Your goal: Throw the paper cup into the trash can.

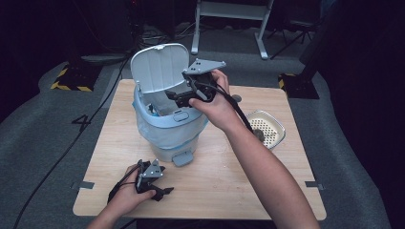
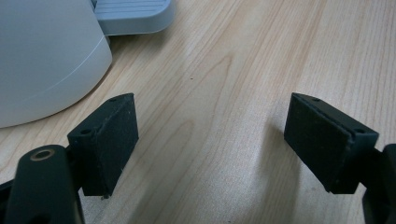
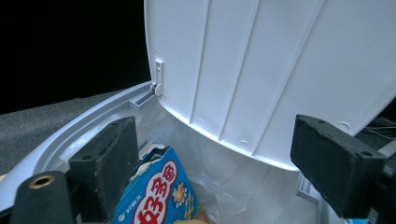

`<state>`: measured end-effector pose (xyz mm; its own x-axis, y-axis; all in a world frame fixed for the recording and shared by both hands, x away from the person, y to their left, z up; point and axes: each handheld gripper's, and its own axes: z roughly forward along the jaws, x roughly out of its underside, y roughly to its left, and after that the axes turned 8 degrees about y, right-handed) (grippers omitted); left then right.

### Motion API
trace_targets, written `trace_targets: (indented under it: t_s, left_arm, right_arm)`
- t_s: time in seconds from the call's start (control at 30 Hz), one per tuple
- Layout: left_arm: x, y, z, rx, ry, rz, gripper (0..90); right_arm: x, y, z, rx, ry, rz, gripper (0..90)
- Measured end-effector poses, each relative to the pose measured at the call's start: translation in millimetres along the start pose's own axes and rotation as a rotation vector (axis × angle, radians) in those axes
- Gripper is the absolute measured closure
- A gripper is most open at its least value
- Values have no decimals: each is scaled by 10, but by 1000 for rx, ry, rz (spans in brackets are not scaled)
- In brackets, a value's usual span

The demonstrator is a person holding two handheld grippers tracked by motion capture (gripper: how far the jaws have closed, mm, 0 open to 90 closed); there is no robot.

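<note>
A pale blue pedal bin [image 1: 167,129] stands on the wooden table [image 1: 229,181] with its lid [image 1: 157,67] raised. My right gripper [image 1: 179,98] hovers over the bin's mouth, open, jaws wide apart in the right gripper view [image 3: 229,163]. Below the jaws a blue snack box [image 3: 161,196] with red and white lettering lies loose inside the bin on its white liner [image 3: 224,182]. The lid's ribbed underside [image 3: 280,70] rises behind it. My left gripper [image 1: 162,191] rests near the table's front left edge, open and empty [image 2: 210,144], beside the bin's wall [image 2: 42,60] and pedal [image 2: 133,16].
A cream perforated dish [image 1: 266,128] lies on the table to the right of the bin, partly behind the right forearm. Grey carpet surrounds the table, with a cable trailing off to the left and a white stand's legs [image 1: 229,28] behind.
</note>
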<state>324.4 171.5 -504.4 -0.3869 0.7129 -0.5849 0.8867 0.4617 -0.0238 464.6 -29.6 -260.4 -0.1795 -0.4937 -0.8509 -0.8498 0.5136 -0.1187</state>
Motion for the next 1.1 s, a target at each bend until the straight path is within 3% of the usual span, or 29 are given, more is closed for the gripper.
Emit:
trace_targets:
  t_s: [0.23,0.57,0.8,1.1]
  left_arm:
    - [0,1,-1,0,0,0,179]
    - [9,7,-9,-2,3,-1,179]
    - [9,5,-7,-1,0,-4,179]
    - [8,8,-10,-6,1,-1,179]
  right_arm:
    - [36,-63,-215,-9,9,9,156]
    - [187,-237,-751,9,-9,28,157]
    - [394,-380,-1124,37,2,46,158]
    - [750,-484,-1454,41,24,89,164]
